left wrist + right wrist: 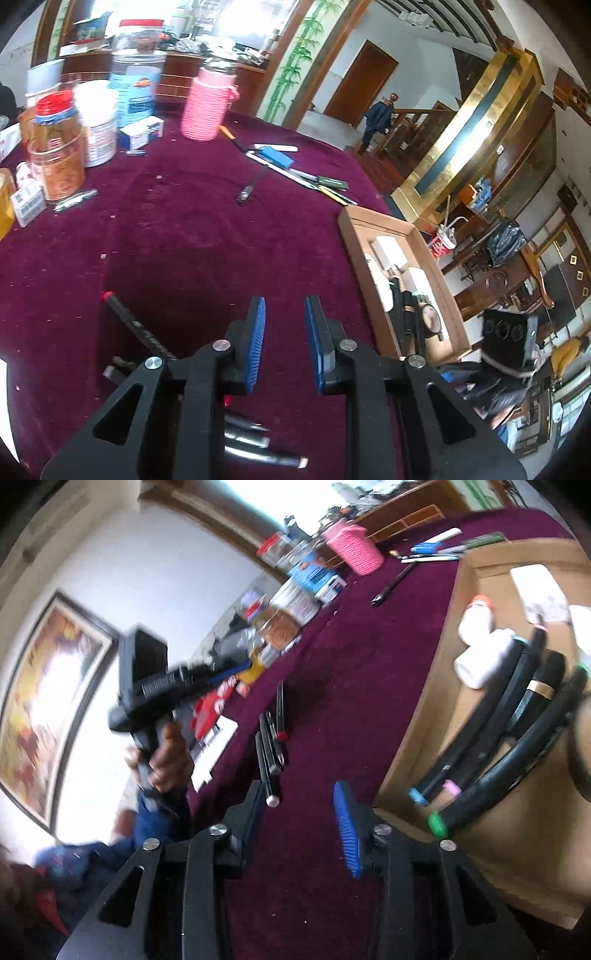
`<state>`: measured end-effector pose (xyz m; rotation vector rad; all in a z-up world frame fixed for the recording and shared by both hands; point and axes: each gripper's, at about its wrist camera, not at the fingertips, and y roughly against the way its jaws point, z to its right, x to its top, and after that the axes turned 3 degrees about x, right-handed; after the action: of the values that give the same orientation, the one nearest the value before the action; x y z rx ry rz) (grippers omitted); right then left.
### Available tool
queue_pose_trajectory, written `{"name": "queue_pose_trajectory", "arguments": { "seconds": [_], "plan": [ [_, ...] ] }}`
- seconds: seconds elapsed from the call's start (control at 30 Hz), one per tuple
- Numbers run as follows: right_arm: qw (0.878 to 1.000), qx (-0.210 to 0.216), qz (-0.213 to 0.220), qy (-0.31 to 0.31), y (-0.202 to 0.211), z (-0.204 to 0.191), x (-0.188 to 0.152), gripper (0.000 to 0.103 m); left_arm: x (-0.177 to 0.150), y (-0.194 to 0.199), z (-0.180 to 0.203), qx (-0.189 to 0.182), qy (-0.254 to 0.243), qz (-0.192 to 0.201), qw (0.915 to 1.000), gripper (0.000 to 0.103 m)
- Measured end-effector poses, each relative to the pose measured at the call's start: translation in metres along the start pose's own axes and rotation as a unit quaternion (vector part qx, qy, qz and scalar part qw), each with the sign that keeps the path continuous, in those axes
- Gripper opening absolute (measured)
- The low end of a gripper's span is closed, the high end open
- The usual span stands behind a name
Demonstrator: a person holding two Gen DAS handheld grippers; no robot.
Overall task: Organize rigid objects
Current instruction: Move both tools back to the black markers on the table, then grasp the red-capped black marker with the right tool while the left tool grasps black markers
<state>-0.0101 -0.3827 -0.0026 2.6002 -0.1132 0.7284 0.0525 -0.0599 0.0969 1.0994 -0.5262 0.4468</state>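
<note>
My left gripper [284, 339] hovers low over the dark red tablecloth, its blue pads a narrow gap apart with nothing between them. A black pen with a red tip [136, 325] lies just to its left, and several silver-ended pens [251, 439] lie under its frame. The cardboard box [373, 218] sits to the right with white items and dark markers inside. My right gripper [303, 823] is open and empty, between a cluster of black pens [271, 746] and the cardboard box [417, 716]. Several black markers [480, 731] and white bottles [484, 657] lie in the box.
A pink ribbed container [207, 107], jars [55, 147] and small cartons crowd the table's far left. Screwdrivers and a blue case [295, 170] lie near the far edge. A person's hand [166, 757] holds the other gripper's handle at the left. The table drops off beyond the box.
</note>
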Motion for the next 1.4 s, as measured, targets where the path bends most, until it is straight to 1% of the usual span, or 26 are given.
{"name": "queue_pose_trajectory", "arguments": {
  "seconds": [0.03, 0.07, 0.13, 0.23, 0.33, 0.43, 0.53, 0.6, 0.63, 0.67, 0.7, 0.77, 0.8, 0.83, 0.87, 0.97, 1.0, 1.03, 1.07, 1.1, 1.13, 1.2, 1.3, 1.37, 1.4],
  "plan": [
    [1.000, 0.003, 0.012, -0.001, 0.005, 0.001, 0.001, 0.036, -0.001, 0.001, -0.005, 0.004, 0.000, 0.001, 1.0000, 0.019],
    [1.000, 0.005, 0.019, -0.002, 0.007, 0.001, 0.002, 0.042, -0.002, 0.003, -0.008, 0.006, 0.001, 0.002, 1.0000, 0.019],
    [1.000, 0.000, 0.020, 0.007, 0.007, -0.001, 0.002, 0.046, -0.005, 0.009, -0.022, 0.012, 0.008, 0.006, 0.9999, 0.019],
    [0.999, 0.007, 0.012, 0.032, 0.005, -0.015, 0.002, 0.046, -0.009, 0.016, -0.047, 0.019, 0.028, 0.011, 0.9994, 0.019],
    [0.998, 0.019, 0.025, 0.046, 0.004, -0.027, 0.006, 0.046, -0.017, 0.023, -0.075, 0.030, 0.059, 0.012, 0.9977, 0.019],
    [0.998, -0.005, 0.030, 0.061, -0.009, -0.046, 0.009, 0.046, -0.028, 0.026, -0.098, 0.041, 0.090, 0.010, 0.9950, 0.019],
    [0.997, -0.018, 0.027, 0.076, -0.026, -0.065, 0.015, 0.046, -0.038, 0.025, -0.109, 0.059, 0.093, 0.020, 0.9937, 0.019],
    [0.995, -0.038, 0.023, 0.094, -0.040, -0.081, 0.020, 0.046, -0.041, 0.021, -0.115, 0.085, 0.097, 0.035, 0.9910, 0.019],
    [0.992, -0.056, 0.019, 0.108, -0.051, -0.091, 0.025, 0.046, -0.042, 0.020, -0.118, 0.098, 0.098, 0.042, 0.9895, 0.019],
    [0.991, -0.065, 0.017, 0.117, -0.057, -0.096, 0.027, 0.046, -0.043, 0.020, -0.120, 0.115, 0.094, 0.043, 0.9880, 0.019],
    [0.989, -0.074, 0.012, 0.127, -0.066, -0.103, 0.030, 0.046, -0.043, 0.021, -0.123, 0.124, 0.093, 0.048, 0.9867, 0.019],
    [0.979, -0.126, -0.014, 0.160, -0.091, -0.115, 0.038, 0.046, -0.043, 0.029, -0.128, 0.134, 0.102, 0.068, 0.9833, 0.019],
    [0.971, -0.158, -0.021, 0.179, -0.104, -0.120, 0.041, 0.049, -0.043, 0.033, -0.133, 0.133, 0.108, 0.076, 0.9823, 0.019],
    [0.960, -0.192, -0.032, 0.200, -0.120, -0.125, 0.047, 0.065, -0.044, 0.035, -0.136, 0.128, 0.115, 0.079, 0.9820, 0.019],
    [0.954, -0.216, -0.046, 0.205, -0.134, -0.127, 0.051, 0.073, -0.044, 0.037, -0.139, 0.122, 0.121, 0.082, 0.9817, 0.019],
    [0.943, -0.265, -0.081, 0.186, -0.172, -0.119, 0.071, 0.073, -0.045, 0.036, -0.142, 0.110, 0.125, 0.076, 0.9832, 0.019],
    [0.939, -0.278, -0.100, 0.176, -0.185, -0.115, 0.078, 0.073, -0.045, 0.036, -0.142, 0.111, 0.124, 0.074, 0.9832, 0.019],
    [0.937, -0.285, -0.118, 0.165, -0.198, -0.110, 0.084, 0.071, -0.045, 0.035, -0.141, 0.112, 0.122, 0.072, 0.9836, 0.019],
    [0.936, -0.286, -0.128, 0.158, -0.207, -0.107, 0.088, 0.067, -0.045, 0.035, -0.139, 0.113, 0.118, 0.071, 0.9841, 0.019],
    [0.938, -0.280, -0.133, 0.157, -0.216, -0.106, 0.091, 0.054, -0.045, 0.034, -0.136, 0.117, 0.114, 0.071, 0.9840, 0.019],
    [0.939, -0.269, -0.145, 0.157, -0.226, -0.105, 0.093, 0.045, -0.045, 0.034, -0.135, 0.123, 0.110, 0.072, 0.9836, 0.019],
    [0.939, -0.255, -0.165, 0.159, -0.242, -0.105, 0.094, 0.045, -0.045, 0.035, -0.135, 0.126, 0.109, 0.074, 0.9832, 0.019],
    [0.935, -0.250, -0.183, 0.171, -0.262, -0.106, 0.093, 0.044, -0.045, 0.036, -0.136, 0.131, 0.114, 0.076, 0.9819, 0.019],
    [0.924, -0.272, -0.197, 0.182, -0.276, -0.105, 0.091, 0.039, -0.045, 0.037, -0.139, 0.131, 0.119, 0.076, 0.9813, 0.019],
    [0.919, -0.284, -0.201, 0.184, -0.282, -0.103, 0.090, 0.033, -0.045, 0.036, -0.140, 0.131, 0.121, 0.076, 0.9811, 0.019]
  ]
}}
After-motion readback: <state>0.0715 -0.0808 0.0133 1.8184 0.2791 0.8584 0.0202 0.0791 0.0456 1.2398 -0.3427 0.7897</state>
